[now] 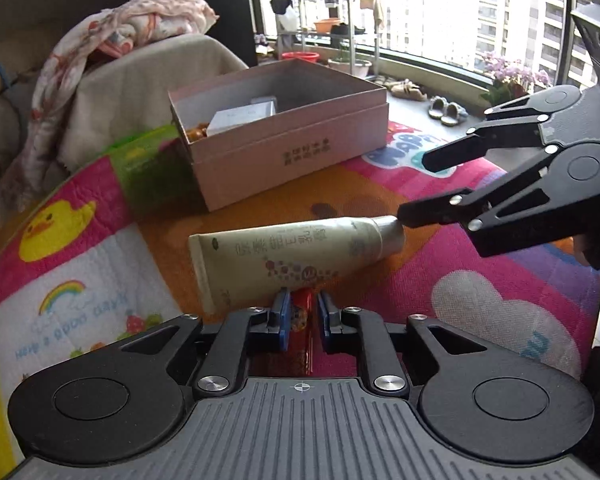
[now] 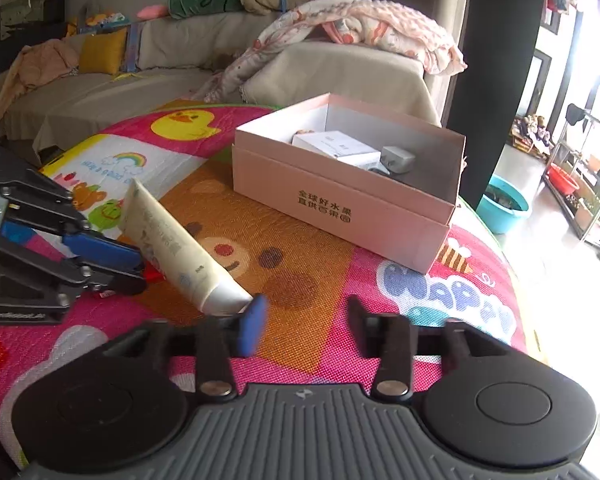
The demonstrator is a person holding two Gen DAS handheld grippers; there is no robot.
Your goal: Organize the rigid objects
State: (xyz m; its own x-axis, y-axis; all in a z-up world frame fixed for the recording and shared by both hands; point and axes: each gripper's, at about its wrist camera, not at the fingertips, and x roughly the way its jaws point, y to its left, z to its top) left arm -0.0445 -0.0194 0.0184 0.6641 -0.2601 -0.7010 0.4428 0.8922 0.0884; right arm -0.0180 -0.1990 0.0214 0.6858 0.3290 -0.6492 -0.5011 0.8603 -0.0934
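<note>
Crosswise on the mat [image 1: 380, 280], the cream tube [image 1: 296, 258] points its cap at the wide-open right tool [image 2: 302, 322]; the left tool [image 1: 302, 312] pinches a red item [image 1: 303, 320].

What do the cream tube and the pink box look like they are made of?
The tube looks like soft plastic with a low sheen: its flat crimped end and printed skin suggest a squeezable body, and its cap looks like smoother, harder plastic. The box looks like matte paper-covered cardboard, with thin straight walls, a white inside and no glare.
</note>
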